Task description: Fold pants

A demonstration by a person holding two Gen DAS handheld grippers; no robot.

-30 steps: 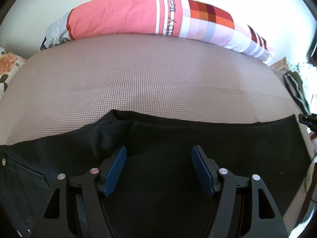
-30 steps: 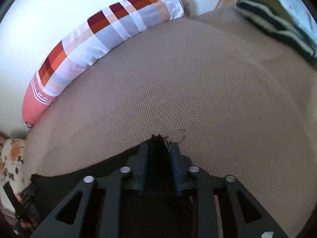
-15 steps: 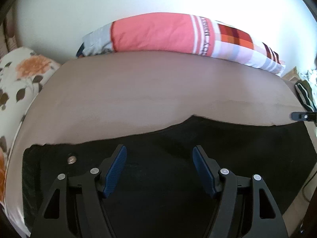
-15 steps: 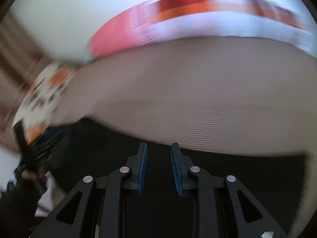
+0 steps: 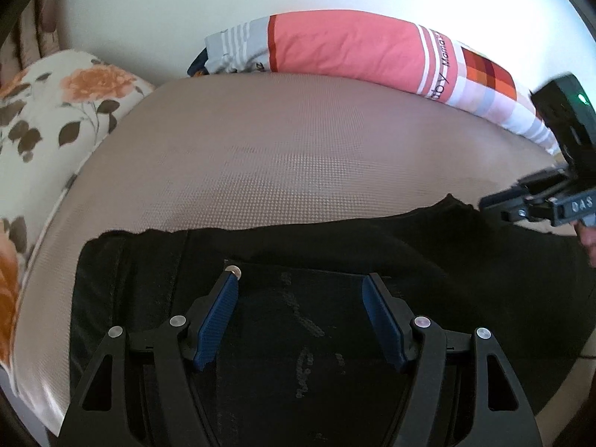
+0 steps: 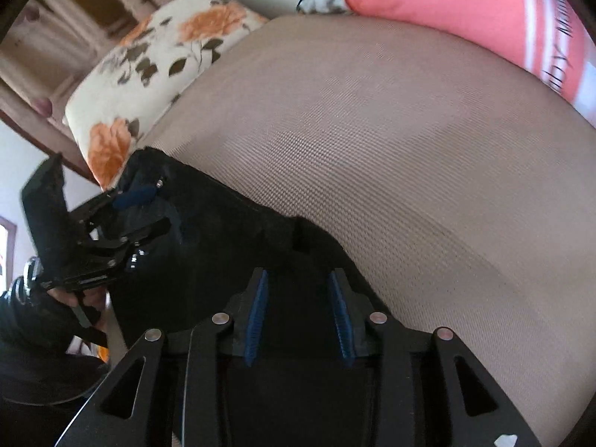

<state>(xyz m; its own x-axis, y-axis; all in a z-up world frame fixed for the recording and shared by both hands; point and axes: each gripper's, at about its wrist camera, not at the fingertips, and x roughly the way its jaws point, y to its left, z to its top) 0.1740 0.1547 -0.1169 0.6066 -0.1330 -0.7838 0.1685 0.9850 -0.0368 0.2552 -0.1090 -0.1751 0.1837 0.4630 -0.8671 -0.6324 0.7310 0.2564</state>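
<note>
Premises: a home bedroom. A bed (image 5: 298, 164) with a beige woven cover lies against a white wall. A pink striped bolster (image 5: 354, 48) runs along its far edge; a floral pillow (image 5: 56, 111) sits at its left end.

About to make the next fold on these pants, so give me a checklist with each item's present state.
1. Left gripper free of cloth: ok, pads apart over the black pants, nothing pinched.
2. Right gripper let go: ok, jaws opening, cloth below but not pinched.
3. Pants flat on the tan mattress: not ok, far edge is wavy with a small bump.
4. Room beyond the pants to fold into: ok, bare mattress up to the pink bolster.
5. Flowered pillow off the pants: ok.
6. Near edge of the pants aligned: cannot tell, hidden by the grippers.
</note>
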